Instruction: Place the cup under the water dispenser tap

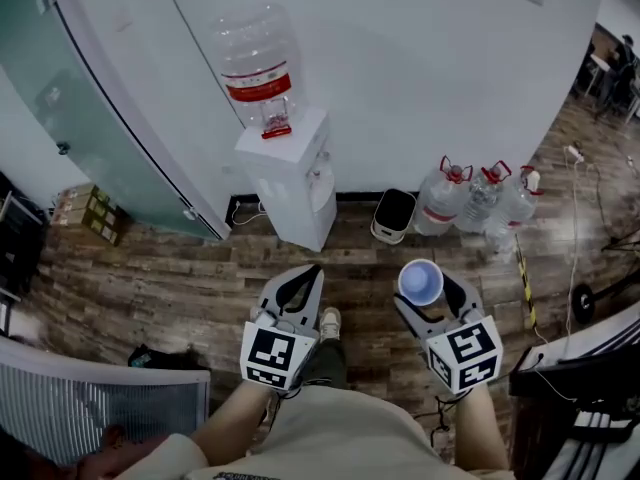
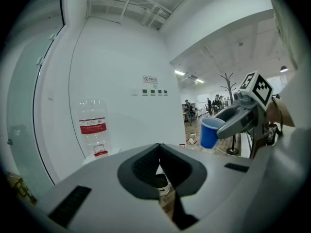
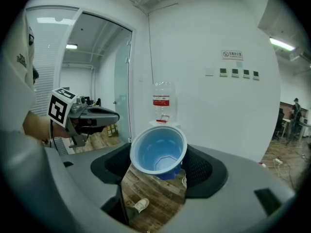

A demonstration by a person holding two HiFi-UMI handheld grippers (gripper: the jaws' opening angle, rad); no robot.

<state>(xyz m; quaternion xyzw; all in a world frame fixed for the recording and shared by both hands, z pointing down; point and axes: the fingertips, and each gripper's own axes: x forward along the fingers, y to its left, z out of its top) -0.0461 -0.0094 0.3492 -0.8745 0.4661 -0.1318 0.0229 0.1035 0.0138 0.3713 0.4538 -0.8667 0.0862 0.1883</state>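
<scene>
A white water dispenser [image 1: 298,181] stands against the wall with an upturned clear bottle [image 1: 258,66] on top; its taps face right. My right gripper [image 1: 424,298] is shut on a blue cup [image 1: 420,282], held upright and empty above the wooden floor, short of the dispenser. In the right gripper view the cup [image 3: 158,152] sits between the jaws, with the bottle [image 3: 161,102] straight beyond it. My left gripper [image 1: 306,290] hangs beside it, shut with nothing in it, its tips meeting [image 2: 159,149]. The left gripper view shows the cup [image 2: 210,131] off to the right.
Several spare water bottles [image 1: 480,200] and a small white bin [image 1: 393,215] stand by the wall right of the dispenser. A glass partition [image 1: 90,118] runs along the left. Cables and a striped floor strip [image 1: 524,278] lie at right. My shoe [image 1: 329,321] shows below.
</scene>
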